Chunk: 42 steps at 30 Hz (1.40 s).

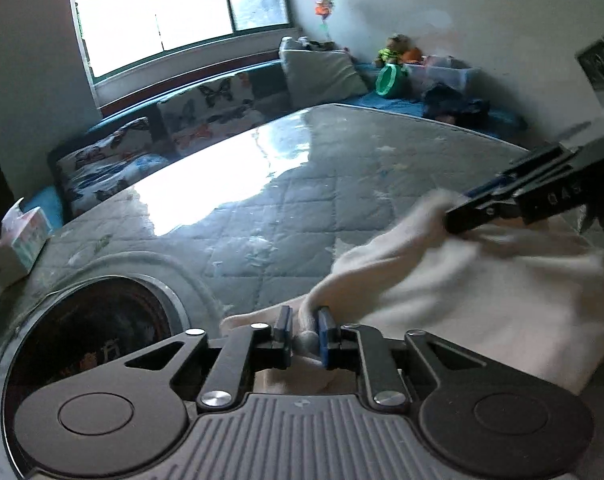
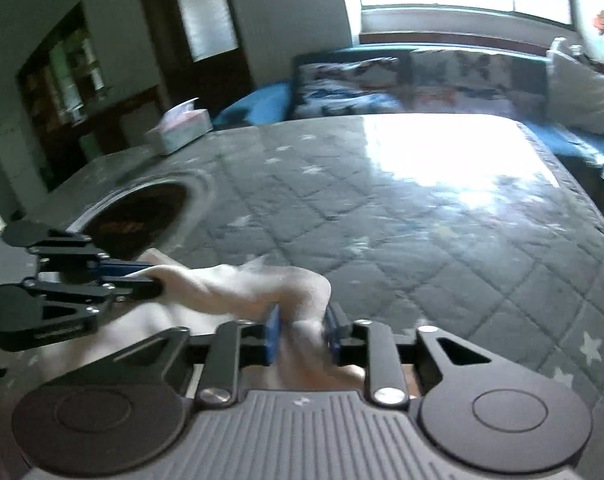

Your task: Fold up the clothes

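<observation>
Left wrist: white garment [image 1: 461, 280] bunched, blurred

Each black tool [image 1: 305, 334] has blue pads and silver screws.

Pale digits, seemingly "045", on the black body of the right gripper [image 1: 461, 202]; blurred, otherwise nothing legible.
</observation>
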Available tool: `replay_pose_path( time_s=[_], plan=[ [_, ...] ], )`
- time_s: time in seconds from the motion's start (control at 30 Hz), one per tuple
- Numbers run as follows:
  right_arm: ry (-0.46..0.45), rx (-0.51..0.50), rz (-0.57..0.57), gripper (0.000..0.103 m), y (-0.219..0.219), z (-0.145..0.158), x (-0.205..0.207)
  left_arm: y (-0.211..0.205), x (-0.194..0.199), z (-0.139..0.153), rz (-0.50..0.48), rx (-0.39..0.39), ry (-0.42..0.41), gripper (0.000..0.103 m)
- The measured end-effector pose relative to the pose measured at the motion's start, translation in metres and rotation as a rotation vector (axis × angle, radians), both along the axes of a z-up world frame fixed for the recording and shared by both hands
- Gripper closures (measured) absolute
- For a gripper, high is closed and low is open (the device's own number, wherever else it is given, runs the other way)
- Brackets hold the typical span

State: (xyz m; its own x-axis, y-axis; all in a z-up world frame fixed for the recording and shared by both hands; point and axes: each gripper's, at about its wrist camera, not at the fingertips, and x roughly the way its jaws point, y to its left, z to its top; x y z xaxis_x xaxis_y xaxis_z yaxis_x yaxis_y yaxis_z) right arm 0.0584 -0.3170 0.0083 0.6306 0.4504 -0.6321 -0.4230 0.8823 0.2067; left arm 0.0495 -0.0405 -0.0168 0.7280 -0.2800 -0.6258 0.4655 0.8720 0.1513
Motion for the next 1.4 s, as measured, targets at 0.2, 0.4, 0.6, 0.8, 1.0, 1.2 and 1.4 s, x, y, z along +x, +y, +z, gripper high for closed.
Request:
replay_pose_path(
  time_s=[0.2,0.4,0.6,0.8,1.0,1.2,1.4],
  plan=[
    [-0.062,0.027,-0.038,0.074,-0.017,0.020,-0.020,0.006,0.002,0.011,0.062,-0.023,-0.033,0.080],
    [-0.043,-0.021,0.066,0.080,0.008,0.013,-0.028,0.001,-0.003,0.027,0.031,-0.105,-0.031,0.084],
    [0.006,0.000,0.024,0.083,0.007,-0.007,-0.007,-0.020,-0.003,0.017,-0.073,-0.096,0.040,0.088],
    [-0.029,-0.002,0.025,0.084,-0.007,0.004,-0.025,-0.016,0.016,0.007,-0.025,-0.126,0.083,0.087],
    [-0.028,-0.030,-0.041,0.084,-0.029,-0.006,-0.035,-0.012,0.019,0.002,-0.009,-0.136,0.089,0.087],
    [-0.048,-0.039,-0.049,0.084,-0.035,0.001,-0.041,-0.011,0.019,0.002,-0.005,-0.134,0.087,0.087],
    [-0.056,-0.088,-0.037,0.083,-0.037,0.000,-0.043,-0.007,0.004,0.013,-0.002,-0.137,0.064,0.083]
  ],
)
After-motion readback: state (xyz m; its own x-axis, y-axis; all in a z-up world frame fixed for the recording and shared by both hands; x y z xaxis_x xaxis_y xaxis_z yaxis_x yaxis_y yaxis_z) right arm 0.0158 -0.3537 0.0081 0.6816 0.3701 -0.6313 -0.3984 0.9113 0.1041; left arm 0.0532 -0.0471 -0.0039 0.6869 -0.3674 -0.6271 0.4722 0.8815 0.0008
